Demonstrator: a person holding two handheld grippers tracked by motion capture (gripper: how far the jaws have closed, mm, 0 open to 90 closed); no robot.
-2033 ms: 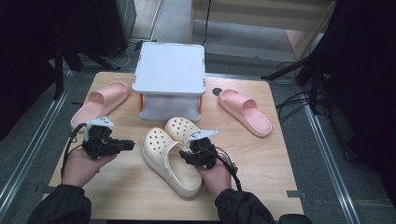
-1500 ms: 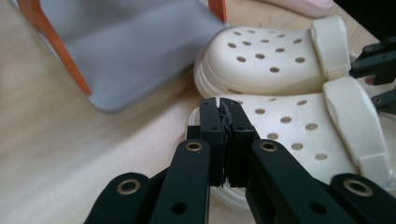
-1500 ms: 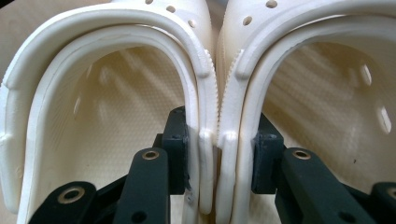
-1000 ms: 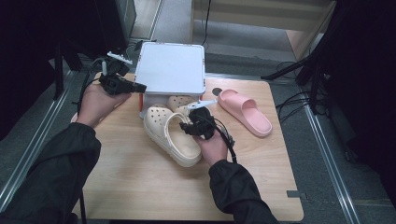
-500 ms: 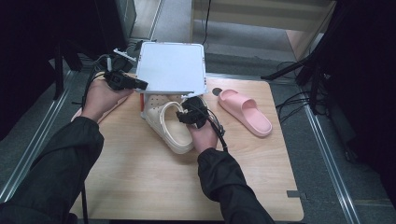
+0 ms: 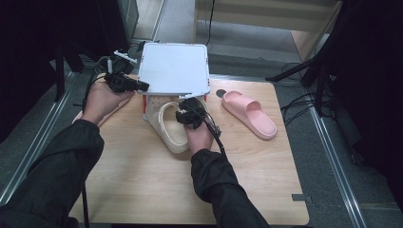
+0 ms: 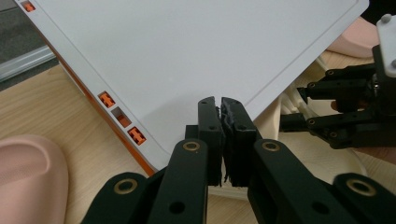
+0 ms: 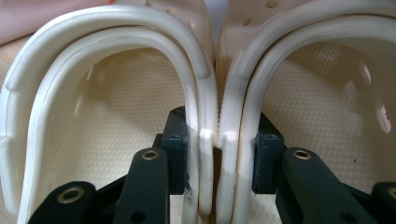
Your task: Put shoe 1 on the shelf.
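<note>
- The right tongs (image 8: 217, 154) are pinching the two cream clogs (image 8: 217, 84) together, one pad inside each shoe, clamping the two inner side walls back to back.
- In the high view those clogs (image 6: 168, 126) are lying at the centre of the frame on the tabletop (image 6: 157, 190), toes tucking under the front edge of the white box lid (image 6: 175, 66).
- The left tongs (image 6: 142, 86) are sitting at the upper left, pressed together on the lid's corner; in the left gripper view the pads (image 7: 209, 135) are meeting over the thin white rim (image 7: 196, 70), apparently tilting it up.
- The clogs are looking light, soft and springy, so the foam walls should be giving under the pinch; gripping both rims mid-side looks sound, though the pair could be pivoting or slipping apart.
- The lid is looking stiff, flat and smooth, so a corner pinch may be slipping.
- One pink slide (image 6: 249, 114) is resting at the right, another pink slide (image 7: 28, 177) showing beside the box.
</note>
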